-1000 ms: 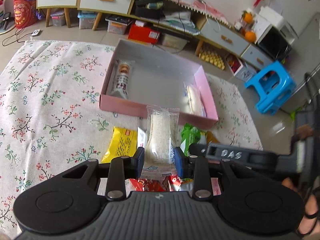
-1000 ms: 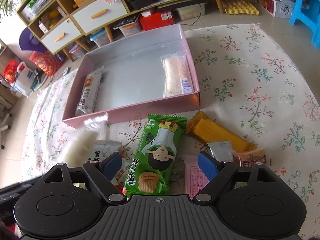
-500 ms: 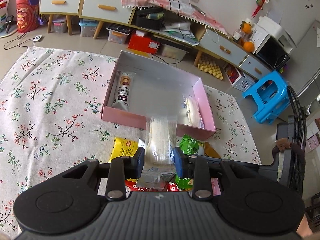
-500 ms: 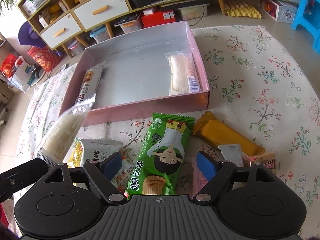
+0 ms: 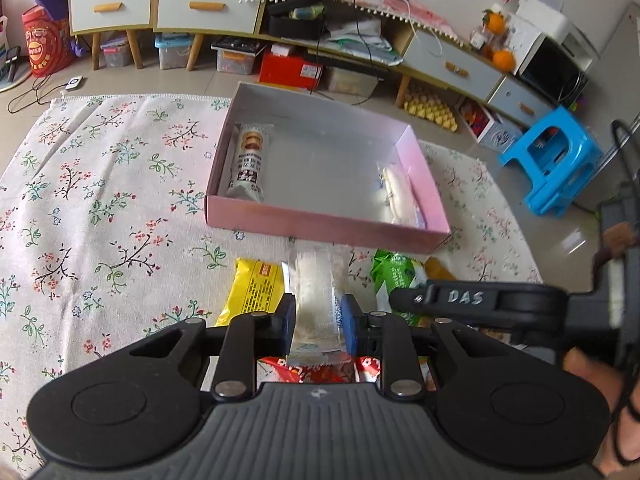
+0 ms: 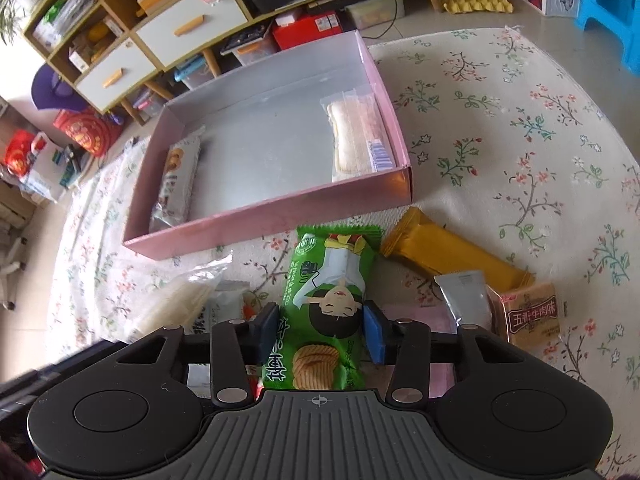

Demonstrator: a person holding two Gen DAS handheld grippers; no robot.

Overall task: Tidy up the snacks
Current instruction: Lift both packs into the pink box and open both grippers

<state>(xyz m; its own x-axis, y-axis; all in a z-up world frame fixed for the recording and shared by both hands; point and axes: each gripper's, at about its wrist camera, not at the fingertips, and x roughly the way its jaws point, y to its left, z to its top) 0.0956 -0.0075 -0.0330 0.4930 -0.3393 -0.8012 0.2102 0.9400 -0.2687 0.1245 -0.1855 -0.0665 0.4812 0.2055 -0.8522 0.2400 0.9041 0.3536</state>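
My left gripper (image 5: 318, 320) is shut on a clear pack of white pastry (image 5: 314, 280), which is lifted in front of the pink box (image 5: 320, 224); its jaws are still closing. In the right wrist view the same pack (image 6: 176, 300) shows at the lower left. My right gripper (image 6: 320, 330) is closing on the green chip pack (image 6: 328, 280) on the floral cloth, and both blue pads touch its sides. Inside the pink box (image 6: 260, 216), a biscuit pack (image 6: 176, 184) lies at the left and a clear pastry pack (image 6: 356, 136) at the right.
Loose snacks lie before the box: a yellow pack (image 5: 256, 288), an orange pack (image 6: 452, 252), a silver sachet (image 6: 464, 300), a brown pack (image 6: 528, 316) and a red pack (image 5: 312, 368). A blue stool (image 5: 556, 160) stands right; low cabinets (image 5: 200, 4) line the back.
The right jaws have swung in from wide apart onto the green chip pack. The left gripper keeps its hold on the clear pastry pack, with its pads a little closer together.
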